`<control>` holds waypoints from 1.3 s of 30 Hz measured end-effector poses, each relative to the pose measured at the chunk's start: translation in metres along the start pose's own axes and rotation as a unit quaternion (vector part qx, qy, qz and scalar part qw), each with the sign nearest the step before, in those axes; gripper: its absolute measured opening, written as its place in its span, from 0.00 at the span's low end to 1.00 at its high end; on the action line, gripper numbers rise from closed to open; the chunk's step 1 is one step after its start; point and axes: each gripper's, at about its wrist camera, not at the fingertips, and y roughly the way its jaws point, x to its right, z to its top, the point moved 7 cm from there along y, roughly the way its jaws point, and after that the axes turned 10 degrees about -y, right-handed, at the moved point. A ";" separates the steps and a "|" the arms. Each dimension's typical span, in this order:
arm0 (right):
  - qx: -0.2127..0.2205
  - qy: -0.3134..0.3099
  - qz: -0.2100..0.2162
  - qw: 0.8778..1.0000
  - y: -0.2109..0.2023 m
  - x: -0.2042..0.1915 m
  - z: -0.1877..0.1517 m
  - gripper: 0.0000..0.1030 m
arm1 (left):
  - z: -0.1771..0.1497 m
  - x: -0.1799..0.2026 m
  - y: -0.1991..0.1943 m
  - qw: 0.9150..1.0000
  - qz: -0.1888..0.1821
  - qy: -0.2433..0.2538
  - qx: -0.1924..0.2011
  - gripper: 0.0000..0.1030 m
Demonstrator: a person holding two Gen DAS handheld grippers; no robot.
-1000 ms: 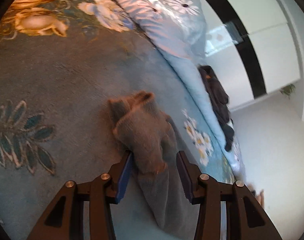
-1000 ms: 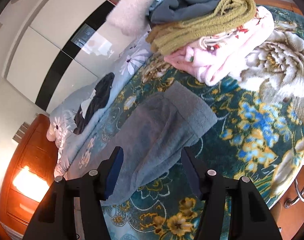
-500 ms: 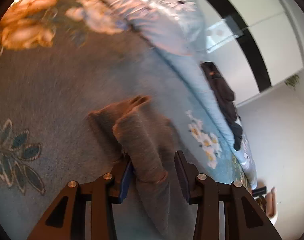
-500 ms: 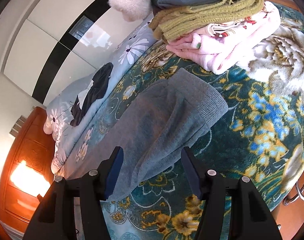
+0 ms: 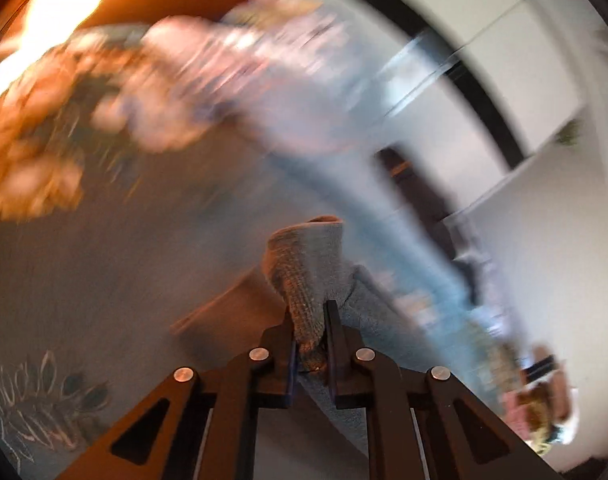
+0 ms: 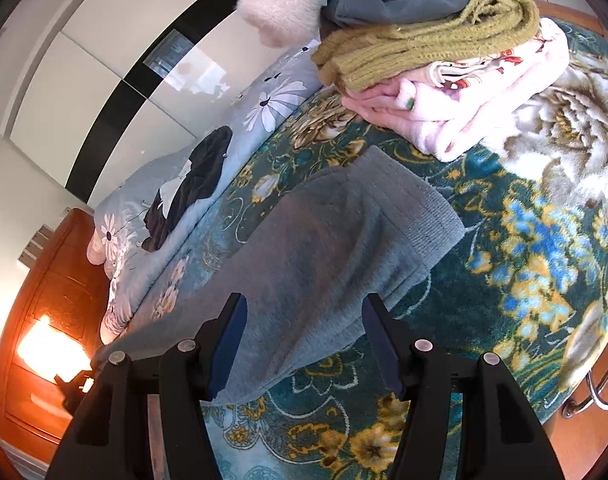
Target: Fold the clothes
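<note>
Since a second ago the left gripper has gone from spread around the bunched cuff to pinched tight on it, and its view has swung upward, heavily motion-blurred. Fingers pressed together on the ribbed end of the grey knit trousers, cuff standing up between them, rest of the fabric trailing down-right under the gripper. Behind it, the plush floral blanket in dull grey-teal with a leaf motif at lower left; orange-lit flowers at upper left, too smeared to detail. Blurred pale blue bedding runs diagonally toward the right.

Right gripper barely shifted since earlier, a bit closer over the garment. Fingers spread wide, nothing between the pads; hovering above the grey knit trousers, contact not clear. Trousers lie flat on the teal floral blanket, ribbed waistband end toward the upper right, other end stretching off to the lower left. Just past the waistband sits a stack of folded clothes: pink fleece at the bottom, olive knit on it, dark grey and light items above, a fluffy pink piece at the top left. Light blue daisy-print quilt lies along the blanket's far edge with a black garment on it. White wardrobe with a black stripe behind. Wooden headboard at left with a bright orange glare. Chrome stool leg at lower right.
</note>
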 end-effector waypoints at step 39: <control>-0.017 0.056 0.024 0.998 0.023 0.030 -0.002 0.59 | -0.010 -0.029 0.012 0.991 0.006 -0.123 0.043 0.17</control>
